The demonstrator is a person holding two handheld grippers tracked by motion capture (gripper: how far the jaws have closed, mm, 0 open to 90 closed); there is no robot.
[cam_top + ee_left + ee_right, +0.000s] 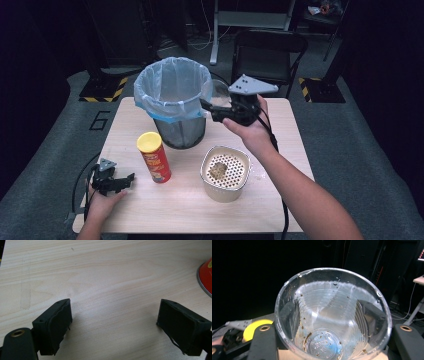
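A clear plastic cup (pixel 332 322) with brown specks and droplets inside is clamped between the jaws of my right gripper (pixel 329 312). From above, the cup (pixel 218 91) tilts sideways beside the rim of a grey bin (pixel 172 100) lined with a pale blue bag, and the right gripper (pixel 212 107) is raised over the table's far side. My left gripper (pixel 127 181) rests at the table's front left, its jaws wide open over bare wood (pixel 113 312) with nothing between them.
A red chip can (pixel 155 157) with a yellow lid stands left of centre; its red edge (pixel 206 277) lies right of the left jaws. A white pot (pixel 222 192) with a perforated insert and a brown lump stands front right. A black folding chair (pixel 267 50) is behind the table.
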